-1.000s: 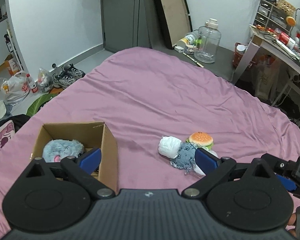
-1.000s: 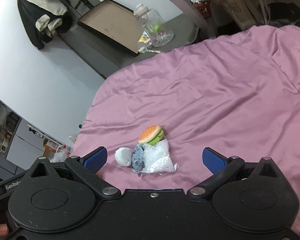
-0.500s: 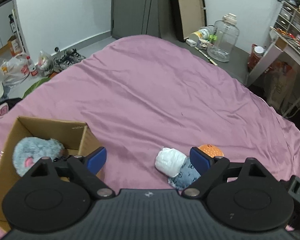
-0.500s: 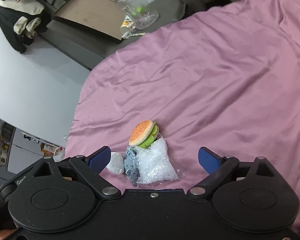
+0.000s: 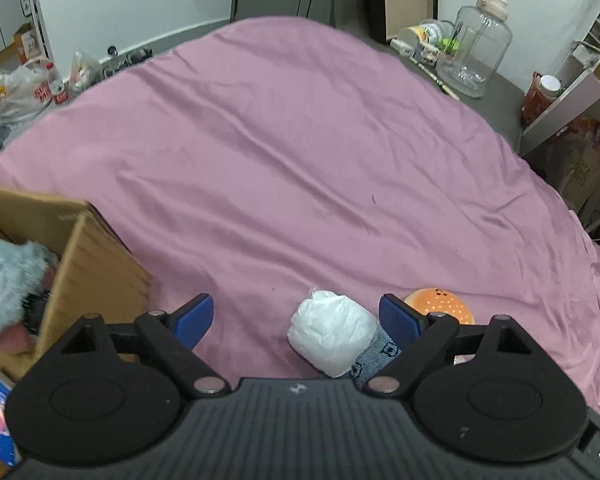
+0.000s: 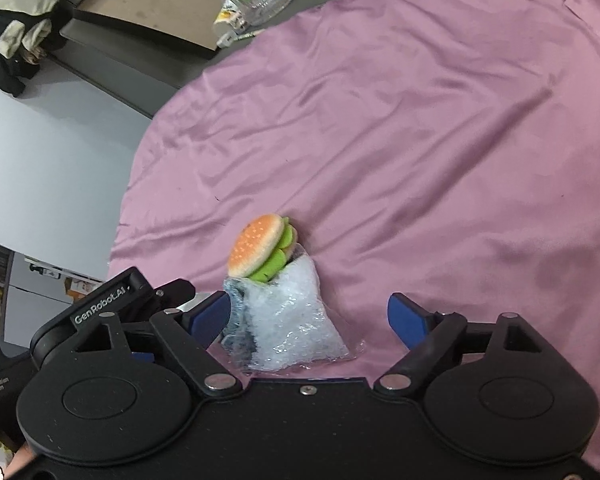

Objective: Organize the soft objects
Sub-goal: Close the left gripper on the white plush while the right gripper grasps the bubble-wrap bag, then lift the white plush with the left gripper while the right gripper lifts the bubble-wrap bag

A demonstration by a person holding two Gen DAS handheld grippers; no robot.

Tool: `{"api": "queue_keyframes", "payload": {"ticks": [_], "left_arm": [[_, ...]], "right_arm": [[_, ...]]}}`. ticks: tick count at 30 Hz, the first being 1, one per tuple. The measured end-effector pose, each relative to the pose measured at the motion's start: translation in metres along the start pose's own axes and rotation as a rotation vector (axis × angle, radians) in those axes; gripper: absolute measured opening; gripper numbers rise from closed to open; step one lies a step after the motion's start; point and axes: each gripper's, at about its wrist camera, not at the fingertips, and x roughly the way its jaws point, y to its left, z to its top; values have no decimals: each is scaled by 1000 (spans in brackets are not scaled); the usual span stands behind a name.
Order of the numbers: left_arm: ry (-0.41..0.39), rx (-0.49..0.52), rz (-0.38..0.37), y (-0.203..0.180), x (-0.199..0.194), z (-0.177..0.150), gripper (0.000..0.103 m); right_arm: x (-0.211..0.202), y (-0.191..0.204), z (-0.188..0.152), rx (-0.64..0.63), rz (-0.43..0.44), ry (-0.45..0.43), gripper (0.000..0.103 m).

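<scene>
Above the purple sheet (image 5: 300, 152), both tools, left tool (image 5: 296, 318) and right tool (image 6: 308, 314), hover spread wide, empty.

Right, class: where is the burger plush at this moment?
The burger plush lies on the pink bedsheet, in the right wrist view just beyond the clear plastic bag, leaning against it, ahead of the open right tool.

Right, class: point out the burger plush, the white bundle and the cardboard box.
burger plush (image 6: 256, 245), right wrist view, on its orange bun top.
white bundle (image 5: 332, 330), left wrist view, on its crinkled middle.
cardboard box (image 5: 96, 264), left wrist view, on its outer side wall.
</scene>
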Motion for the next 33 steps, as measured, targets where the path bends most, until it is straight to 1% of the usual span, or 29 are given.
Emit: {"api": "queue_keyframes", "payload": {"ticks": [5,6,8,10,12,13,14,15,16,18,21,24,30,33], "left_arm": [[25,-21,-14,-2,12,-2,90],[27,-24,-11,-3,14,-3,88],[47,-23,-16,-4,19,-5,81],[64,-43,-26,-2,23,-7,77],[75,-65,-20,0,24,-9,67],[78,-71,-16,0,24,-10,58],[81,-74,-7,1,23,-11,53],[82,-80,-7,2,21,-11,53],[82,-85,-14,3,19,-10,53],[73,-81,-22,2,13,-12,53],[55,-77,-23,2,1,-15,52],[41,-77,-32,4,-14,-16,52],[6,-49,-58,6,-50,-17,52],[-10,-45,-75,8,-66,-19,52]], "right_arm": [[13,4,-3,-26,-13,19,83],[15,5,-4,-35,-15,16,83],[17,4,-4,-47,-19,10,82],[18,5,-5,-55,-23,7,80],[18,7,-6,-78,-25,-3,69],[19,9,-7,-97,-23,-2,58],[20,11,-8,-107,-9,4,47],[19,12,-9,-112,13,10,43],[18,15,-10,-120,16,9,40],[14,17,-11,-135,25,7,36],[4,15,-11,-130,14,-3,34],[-9,13,-12,-128,-5,-35,34],[-36,12,-13,-123,-5,-89,34],[-49,11,-19,-131,-11,-116,34]]}}
